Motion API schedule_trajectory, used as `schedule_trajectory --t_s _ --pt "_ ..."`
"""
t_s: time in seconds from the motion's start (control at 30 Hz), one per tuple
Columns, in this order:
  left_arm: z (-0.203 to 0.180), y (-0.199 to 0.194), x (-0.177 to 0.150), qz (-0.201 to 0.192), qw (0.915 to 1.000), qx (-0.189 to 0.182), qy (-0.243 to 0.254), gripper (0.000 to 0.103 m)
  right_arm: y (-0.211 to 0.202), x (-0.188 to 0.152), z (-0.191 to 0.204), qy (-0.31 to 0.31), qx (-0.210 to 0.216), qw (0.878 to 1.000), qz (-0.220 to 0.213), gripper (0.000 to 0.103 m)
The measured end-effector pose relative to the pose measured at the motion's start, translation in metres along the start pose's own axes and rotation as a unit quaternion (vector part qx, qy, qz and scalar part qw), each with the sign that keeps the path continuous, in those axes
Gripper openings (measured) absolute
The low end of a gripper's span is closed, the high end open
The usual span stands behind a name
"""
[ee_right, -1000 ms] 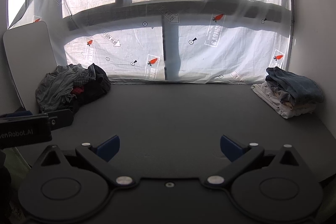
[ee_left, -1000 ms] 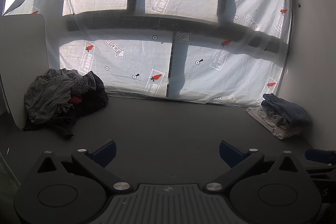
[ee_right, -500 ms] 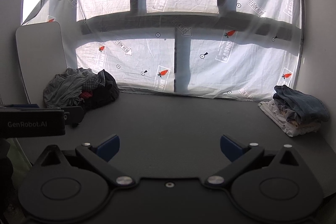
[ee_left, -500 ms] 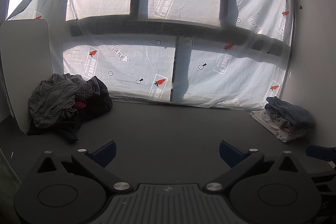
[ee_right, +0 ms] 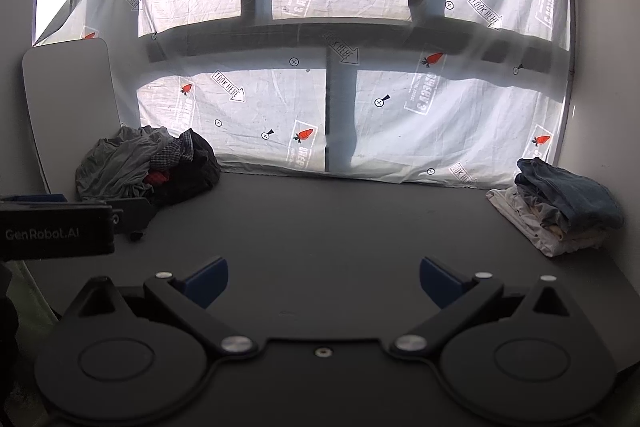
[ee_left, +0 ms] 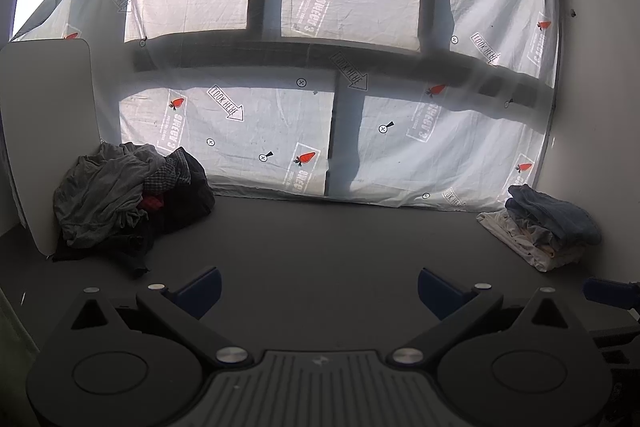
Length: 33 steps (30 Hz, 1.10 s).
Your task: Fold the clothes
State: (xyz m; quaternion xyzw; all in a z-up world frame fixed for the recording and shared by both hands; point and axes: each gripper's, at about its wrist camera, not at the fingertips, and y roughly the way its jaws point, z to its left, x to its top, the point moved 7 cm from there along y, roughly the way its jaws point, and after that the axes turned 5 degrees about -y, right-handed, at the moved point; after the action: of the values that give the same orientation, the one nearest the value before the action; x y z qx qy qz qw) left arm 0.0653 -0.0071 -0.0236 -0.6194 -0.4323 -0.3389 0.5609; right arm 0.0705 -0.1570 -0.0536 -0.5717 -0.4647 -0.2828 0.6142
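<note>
The left gripper (ee_left: 318,285) was spread wide and held nothing, and so was the right gripper (ee_right: 323,281). Both hung over the near part of the dark table (ee_left: 320,239). A messy pile of clothes (ee_left: 128,195) sat at the far left corner, against a white board (ee_left: 44,131). A neat stack of folded clothes (ee_right: 560,211) sat at the far right edge by the wall. The wide middle between them was bare, up to the printed sheet (ee_right: 256,115) along the far edge

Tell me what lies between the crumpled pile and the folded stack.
Only bare dark table, in both wrist views: nothing lies between the crumpled pile and the folded stack.
</note>
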Motion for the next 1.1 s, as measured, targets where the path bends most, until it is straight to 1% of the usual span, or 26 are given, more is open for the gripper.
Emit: schedule_trajectory --t_s 0.23,0.4,0.47,1.1 --pt "0.0030 0.0003 -0.0012 0.001 1.0000 0.001 -0.002 0.103 0.0021 0.0025 0.0035 0.003 -0.002 1.000 0.002 0.103" --pt "-0.0030 0.0014 0.0000 0.002 1.0000 0.001 0.000 0.103 0.0037 0.0036 0.0068 0.003 -0.004 1.000 0.003 0.103" --pt "-0.0037 0.0019 -0.0006 0.003 1.0000 0.001 0.000 0.103 0.0034 0.0013 0.0017 0.004 -0.003 1.000 0.003 0.103" --pt "-0.0064 0.0050 0.0026 0.007 1.0000 -0.002 0.004 0.103 0.0044 0.0023 -0.0015 0.007 -0.003 1.000 0.001 0.103"
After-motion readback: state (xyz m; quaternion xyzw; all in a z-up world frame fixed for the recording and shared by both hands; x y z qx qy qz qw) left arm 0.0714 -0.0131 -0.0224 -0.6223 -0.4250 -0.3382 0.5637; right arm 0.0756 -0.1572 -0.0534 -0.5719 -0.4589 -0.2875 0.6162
